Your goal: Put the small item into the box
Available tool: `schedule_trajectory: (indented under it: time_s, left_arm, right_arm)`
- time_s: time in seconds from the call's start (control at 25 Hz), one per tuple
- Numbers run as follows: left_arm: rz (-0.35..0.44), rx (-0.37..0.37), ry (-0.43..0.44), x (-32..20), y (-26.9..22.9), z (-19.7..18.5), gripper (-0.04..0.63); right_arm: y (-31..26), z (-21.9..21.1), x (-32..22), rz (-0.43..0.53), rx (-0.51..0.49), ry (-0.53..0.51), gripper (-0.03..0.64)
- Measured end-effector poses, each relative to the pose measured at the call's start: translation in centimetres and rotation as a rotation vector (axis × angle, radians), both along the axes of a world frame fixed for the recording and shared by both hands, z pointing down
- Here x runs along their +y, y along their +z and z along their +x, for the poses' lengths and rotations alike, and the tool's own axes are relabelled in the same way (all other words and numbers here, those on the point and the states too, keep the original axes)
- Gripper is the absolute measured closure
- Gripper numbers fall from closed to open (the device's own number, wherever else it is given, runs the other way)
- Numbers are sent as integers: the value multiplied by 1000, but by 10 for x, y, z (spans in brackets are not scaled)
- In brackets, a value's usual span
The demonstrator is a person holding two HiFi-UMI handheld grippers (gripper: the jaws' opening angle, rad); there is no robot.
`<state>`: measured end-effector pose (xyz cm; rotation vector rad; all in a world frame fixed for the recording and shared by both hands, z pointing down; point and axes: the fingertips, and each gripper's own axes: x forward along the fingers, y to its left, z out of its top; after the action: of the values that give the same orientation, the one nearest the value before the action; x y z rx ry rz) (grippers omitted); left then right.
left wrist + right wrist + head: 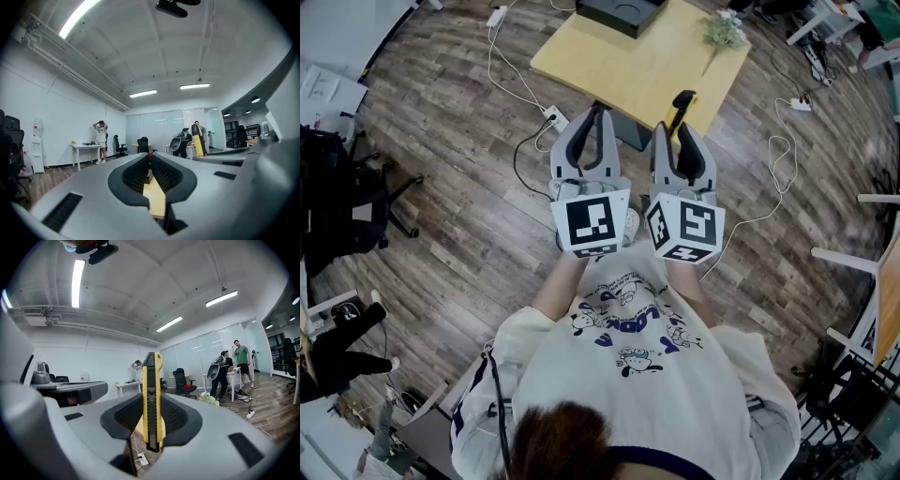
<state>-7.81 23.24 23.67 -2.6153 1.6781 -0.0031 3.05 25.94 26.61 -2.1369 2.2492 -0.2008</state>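
Note:
A yellow and black utility knife stands upright between the pads of my right gripper, which is shut on it. In the head view the knife's black end sticks out past the right gripper. My left gripper is held beside it, its jaws closed together with nothing in them. Its tips meet in the left gripper view. A black box sits at the far edge of a light wooden table, ahead of both grippers. Both grippers are held in front of the person's chest, above the floor.
A small bunch of flowers lies on the table's right corner. A white power strip and cables run over the wooden floor. A black office chair stands at the left. People stand by desks far off in the room.

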Motion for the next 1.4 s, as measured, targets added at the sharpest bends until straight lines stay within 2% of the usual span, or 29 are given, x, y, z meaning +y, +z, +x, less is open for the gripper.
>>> schedule_trajectory:
  time_s: [0.48, 1.08, 1.4]
  left_arm:
    - [0, -1, -14, -7, 0, 8, 561]
    - [-9, 1, -72, -43, 8, 39, 561]
    - [-48, -3, -97, -62, 22, 49, 561]
  right_arm:
    - [0, 4, -10, 0, 0, -24, 491]
    - [8, 39, -52, -4, -12, -84, 491]
    - [19, 47, -76, -33, -26, -118, 491]
